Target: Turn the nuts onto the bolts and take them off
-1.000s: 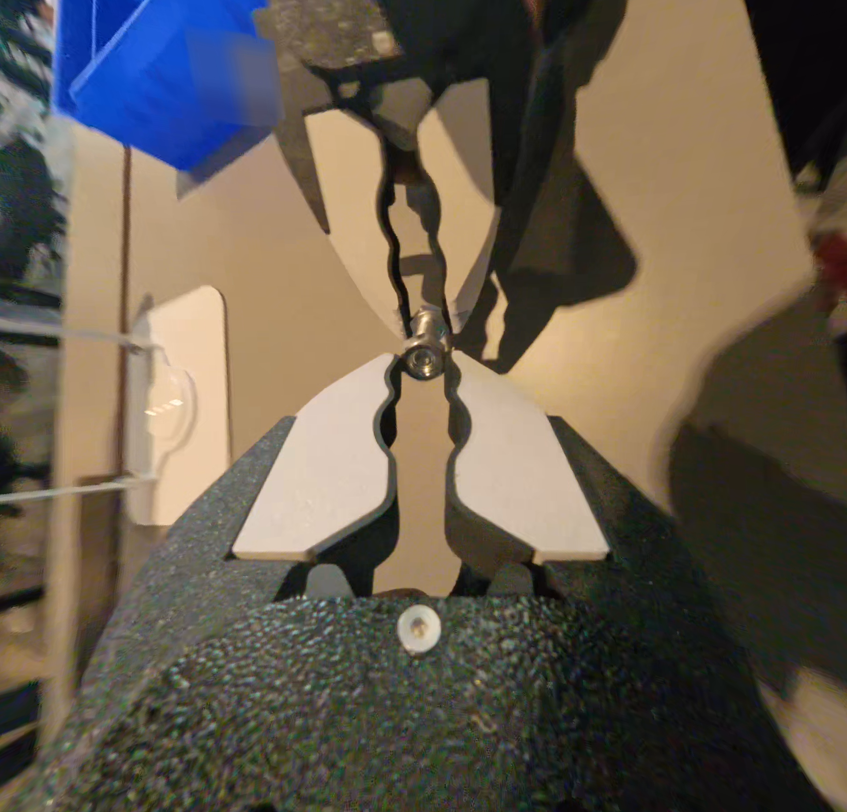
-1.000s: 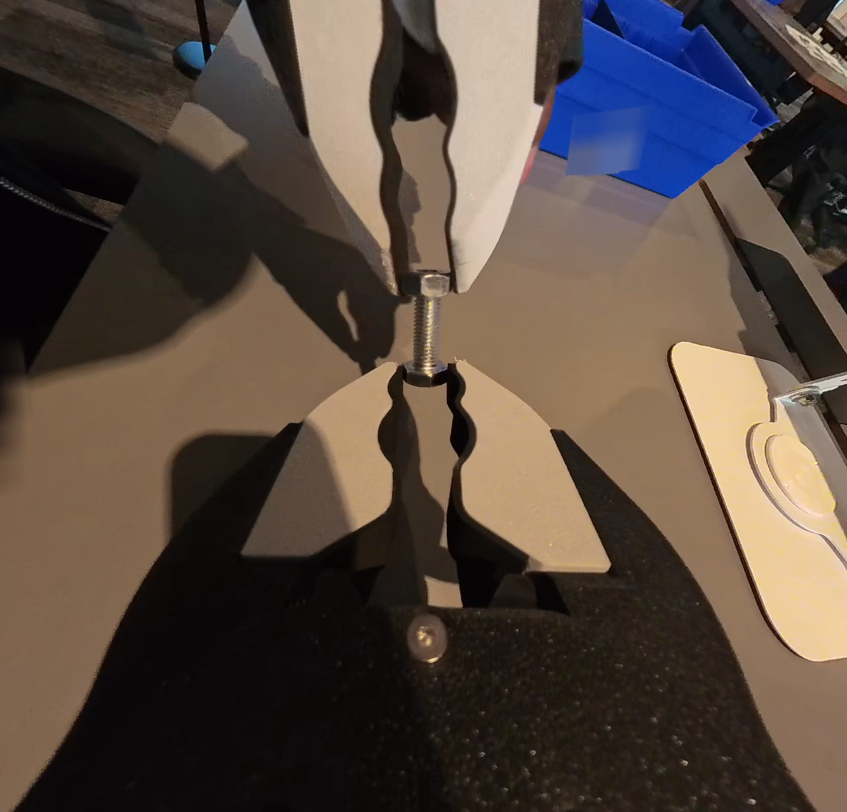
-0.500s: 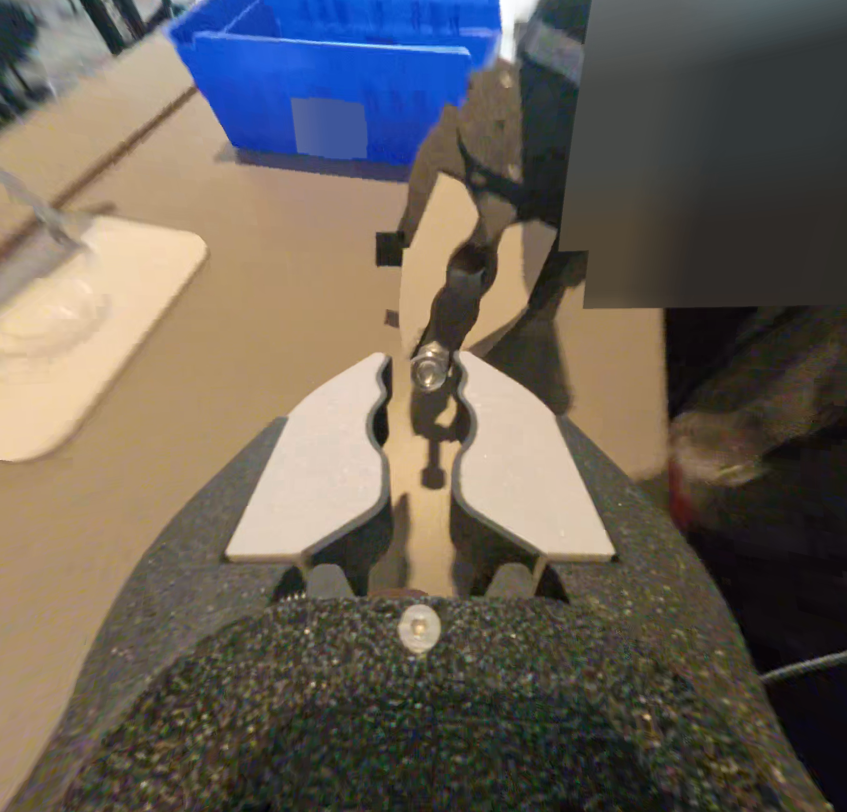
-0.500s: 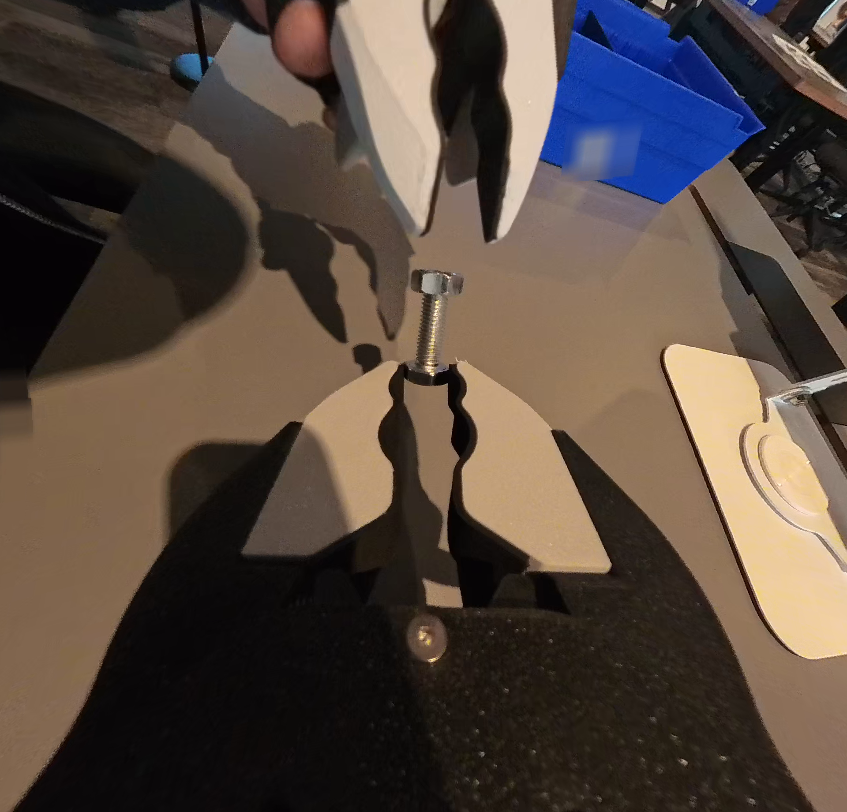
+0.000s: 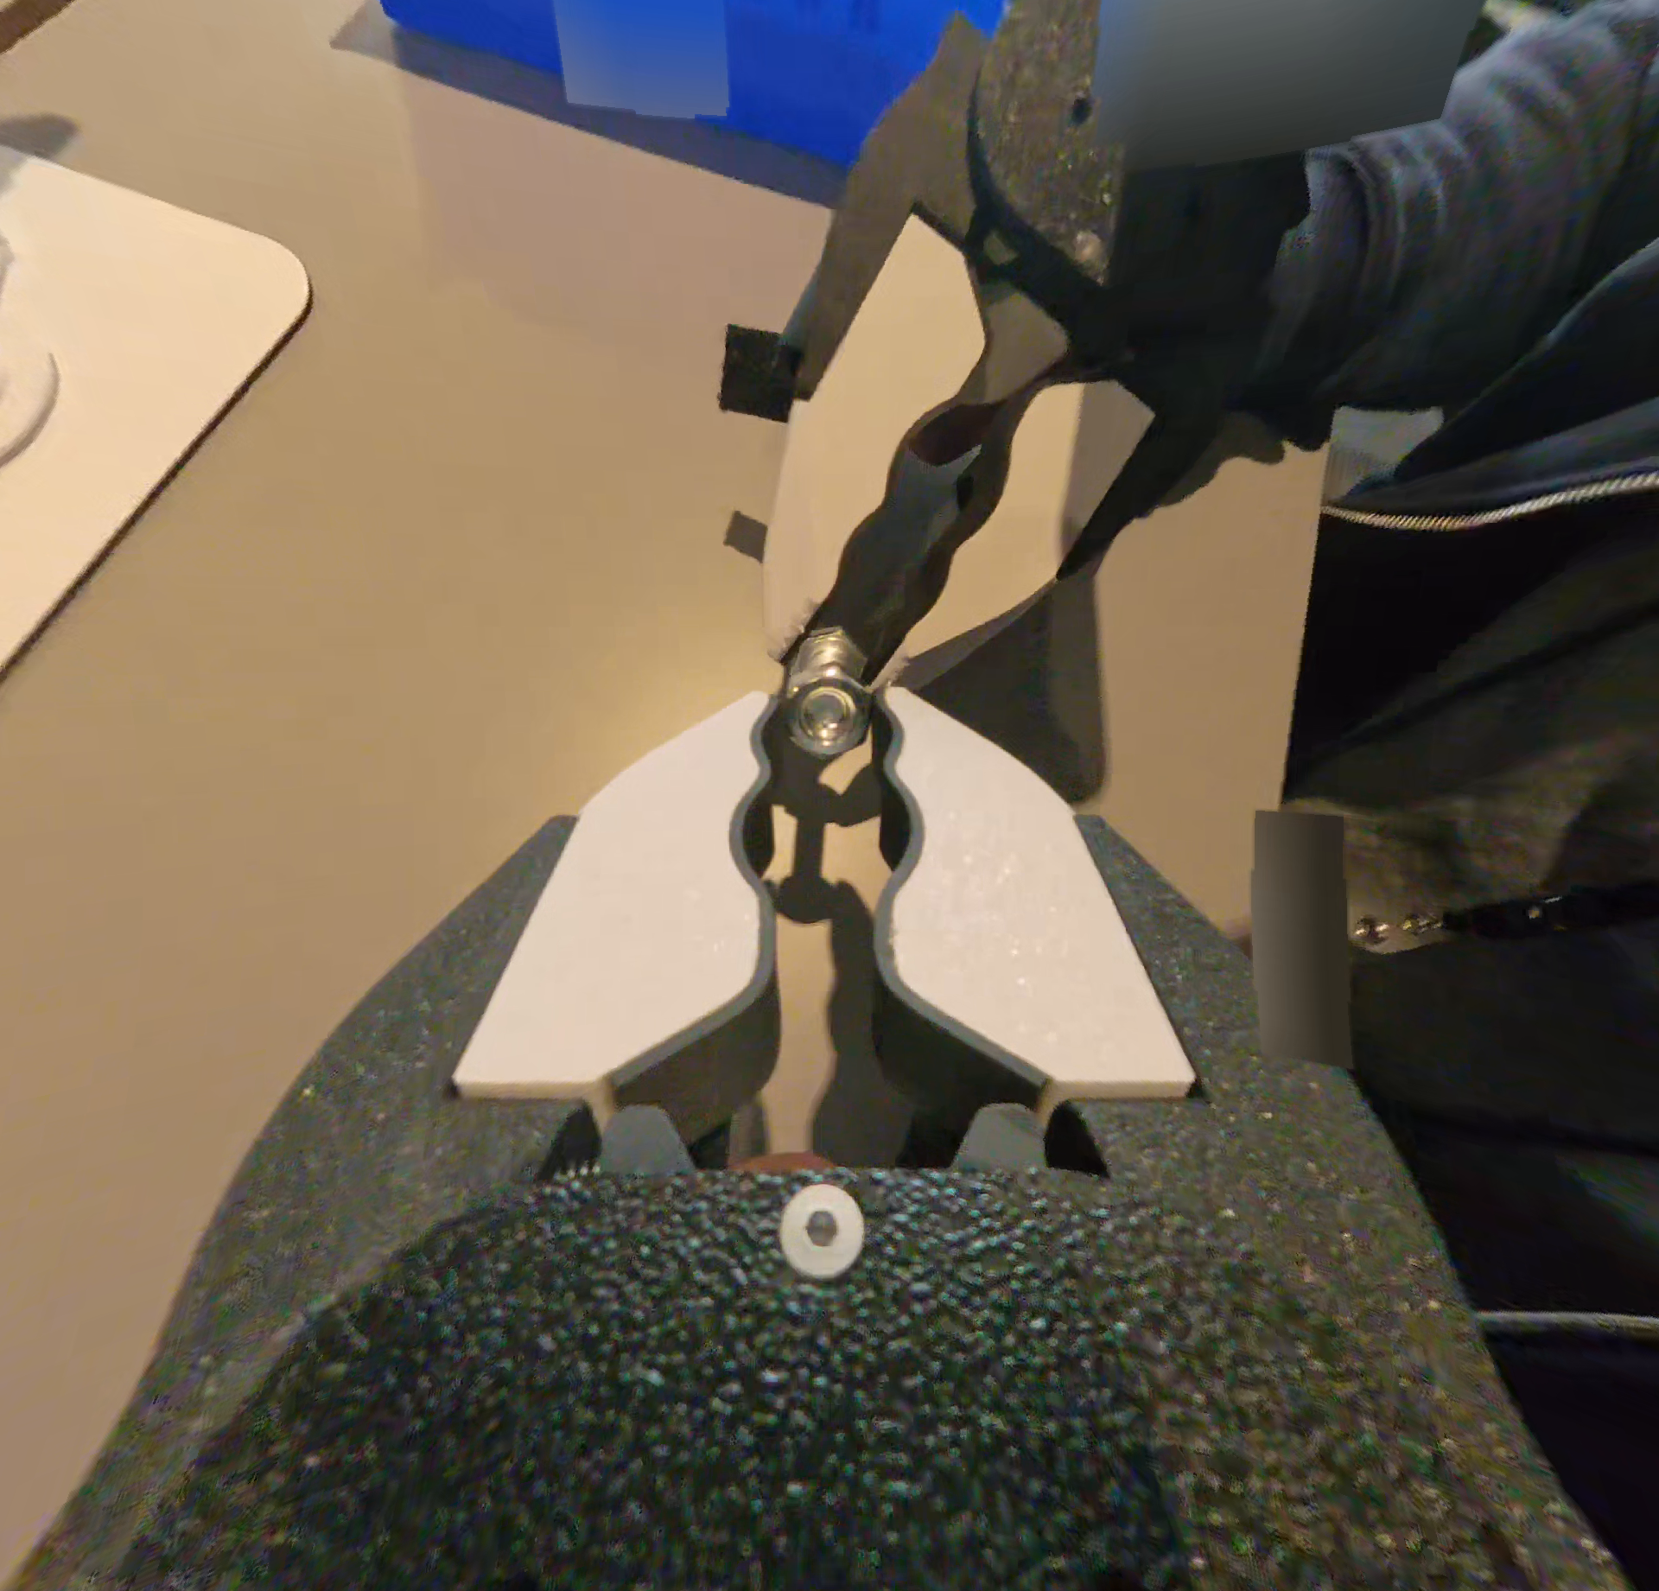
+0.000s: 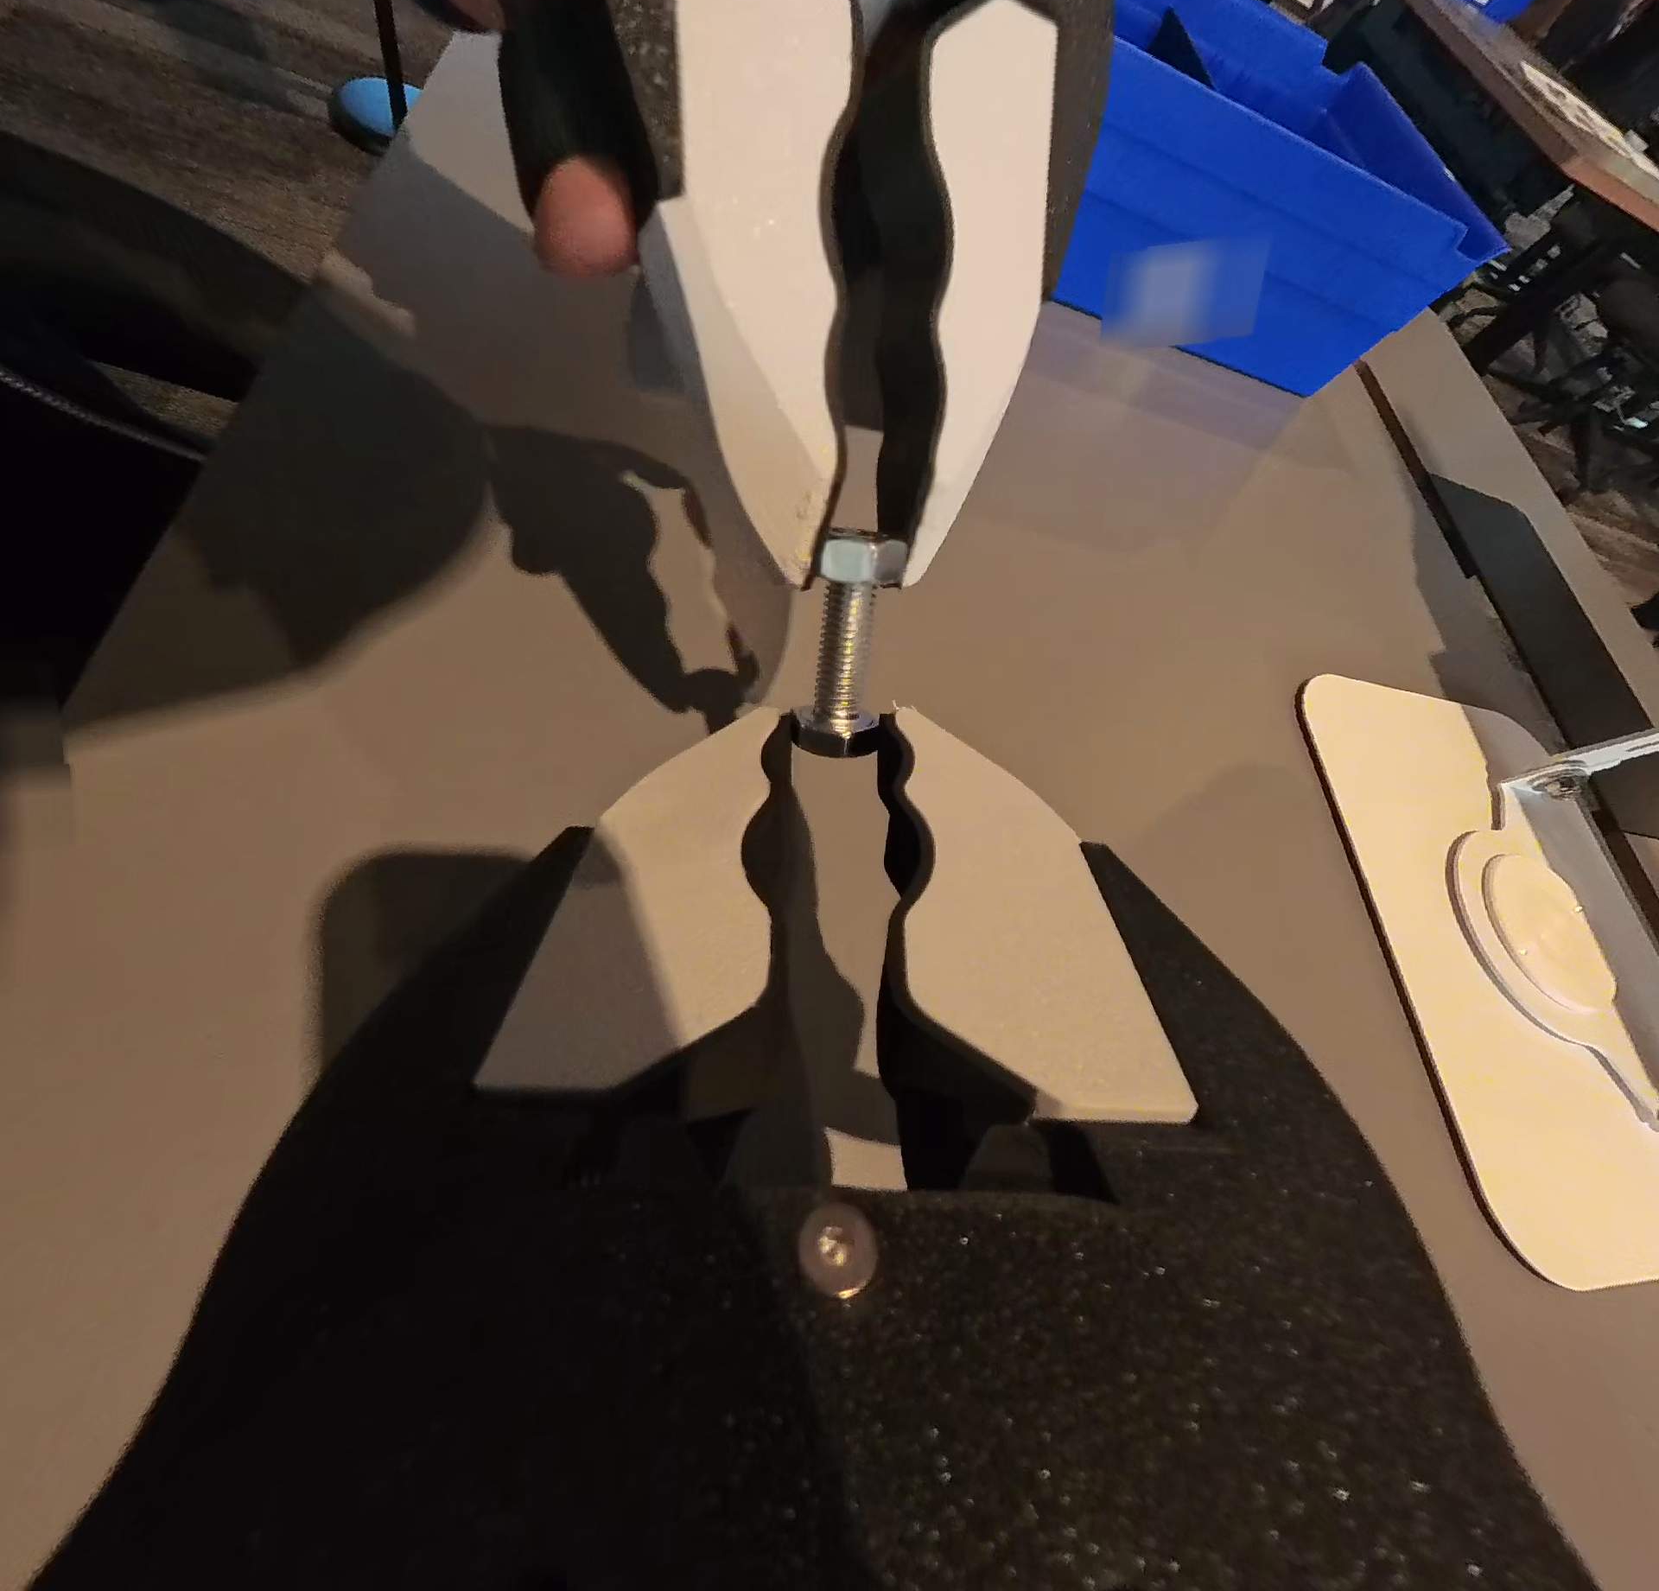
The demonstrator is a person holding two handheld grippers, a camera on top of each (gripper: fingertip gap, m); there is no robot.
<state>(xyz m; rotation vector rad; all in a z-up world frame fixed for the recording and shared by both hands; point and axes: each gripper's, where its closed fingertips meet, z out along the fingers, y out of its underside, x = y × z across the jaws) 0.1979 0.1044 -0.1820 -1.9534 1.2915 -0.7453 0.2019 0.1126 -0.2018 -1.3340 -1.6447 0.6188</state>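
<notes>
Above the table (image 6: pixel 359 830), left gripper (image 6: pixel 862 560) pinches the bolt (image 6: pixel 844 650) head, right gripper (image 6: pixel 830 726) clamps the nut (image 6: pixel 830 735) near the bolt's tip, threading barely begun.

Right gripper (image 6: pixel 830 726) clamps nut (image 6: pixel 830 733); left gripper (image 6: pixel 862 565) clamps bolt (image 6: pixel 844 641) head.

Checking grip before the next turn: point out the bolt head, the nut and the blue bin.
bolt head (image 6: pixel 864 560), right wrist view, hex side face.
nut (image 6: pixel 835 733), right wrist view, rim around the thread.
blue bin (image 6: pixel 1257 201), right wrist view, front wall.
</notes>
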